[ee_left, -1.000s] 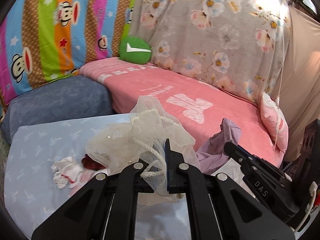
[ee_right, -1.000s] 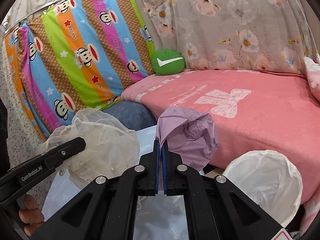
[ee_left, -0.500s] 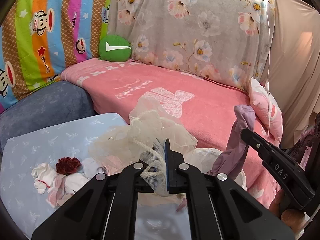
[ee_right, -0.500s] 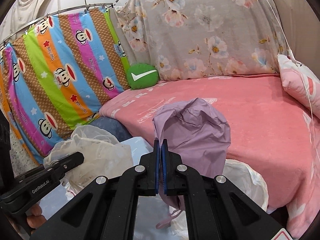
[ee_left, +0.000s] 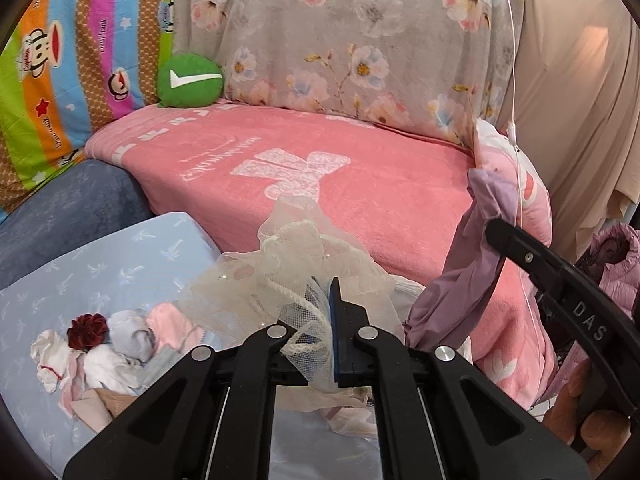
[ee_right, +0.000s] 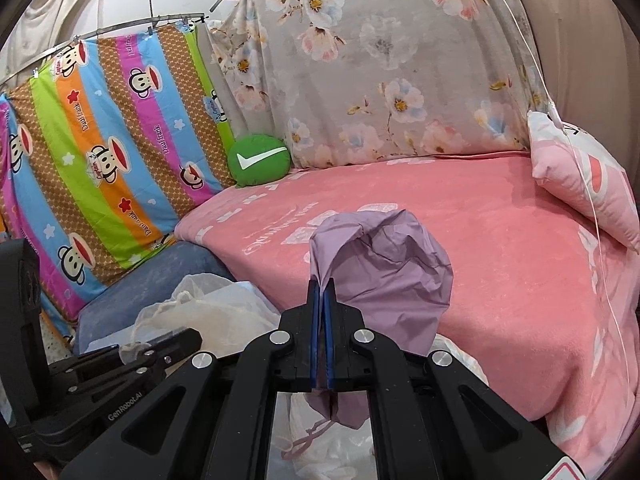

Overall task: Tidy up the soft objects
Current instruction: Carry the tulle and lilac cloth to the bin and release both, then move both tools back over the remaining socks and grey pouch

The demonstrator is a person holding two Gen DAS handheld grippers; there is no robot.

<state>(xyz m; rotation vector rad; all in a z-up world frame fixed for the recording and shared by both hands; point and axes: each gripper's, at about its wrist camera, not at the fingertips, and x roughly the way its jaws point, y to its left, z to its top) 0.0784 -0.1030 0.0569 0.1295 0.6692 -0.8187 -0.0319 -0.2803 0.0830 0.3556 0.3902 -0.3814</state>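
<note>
A cream mesh bag is pinched at frame centre by the left hand-held gripper; a lilac cloth is clamped by the right hand-held gripper. The loose netting could be snagged or slipped, being gripped only by a thin edge.

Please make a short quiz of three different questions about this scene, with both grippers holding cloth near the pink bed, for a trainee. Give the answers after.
1. True or false: the left gripper is shut on the cream mesh bag.
2. Multiple choice: what is the right gripper clamping? A) the green round cushion B) the lilac fabric pouch C) the pink pillow
3. Short answer: on what surface does the pile of small cloth items lie, in the left wrist view?

Key
1. True.
2. B.
3. On the light blue patterned sheet, below and left of the pink blanket.
</note>
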